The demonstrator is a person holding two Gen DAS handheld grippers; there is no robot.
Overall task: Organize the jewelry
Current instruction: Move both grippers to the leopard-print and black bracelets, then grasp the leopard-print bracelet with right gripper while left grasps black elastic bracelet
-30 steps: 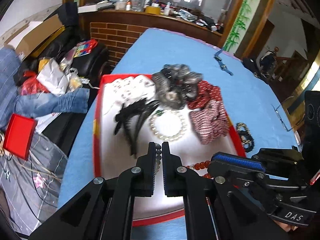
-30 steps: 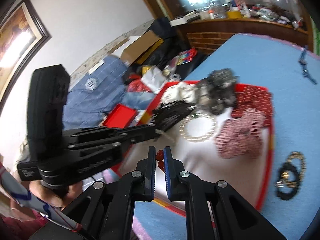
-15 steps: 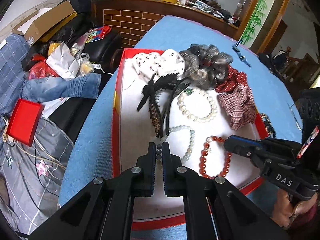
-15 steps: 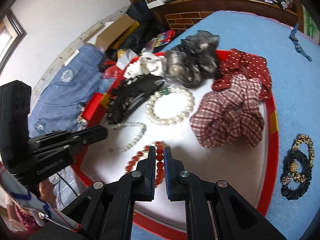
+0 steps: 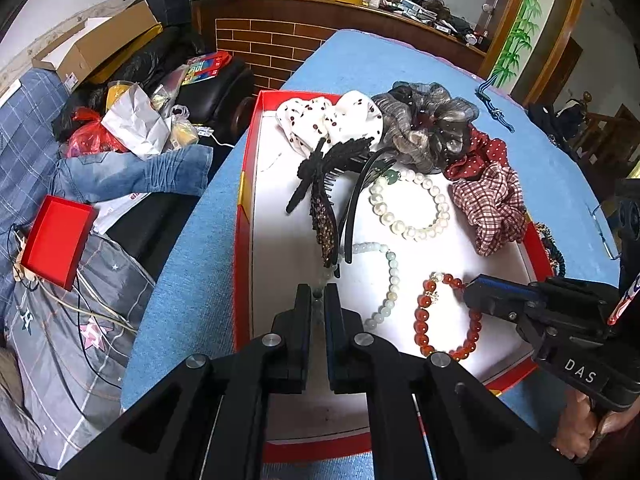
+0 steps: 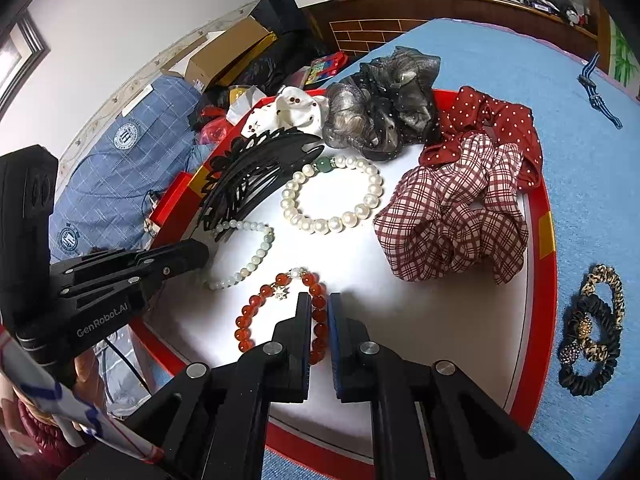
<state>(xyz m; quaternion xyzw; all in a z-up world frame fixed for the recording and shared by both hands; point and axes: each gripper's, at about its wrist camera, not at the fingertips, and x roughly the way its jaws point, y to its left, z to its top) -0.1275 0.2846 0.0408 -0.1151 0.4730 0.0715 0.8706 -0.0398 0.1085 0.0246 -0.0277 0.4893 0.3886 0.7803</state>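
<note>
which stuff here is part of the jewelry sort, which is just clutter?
In play: pale green bracelet in left claw; red bracelet in right claw; pearl bracelet; red tray.
Clutter: cardboard box, jeans, blue strap.

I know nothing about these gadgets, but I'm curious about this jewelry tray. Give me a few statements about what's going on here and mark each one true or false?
1. The right gripper is closed on the red bead bracelet. True.
2. The left gripper holds the large white pearl bracelet. False: it pinches the pale green bead bracelet; the pearl one lies free on the tray.
3. The plaid scrunchie lies inside the red-rimmed tray. True.
4. The black and leopard hair ties are in the tray. False: they lie outside it, on the blue tablecloth.
5. The pearl bracelet has one green bead. True.
</note>
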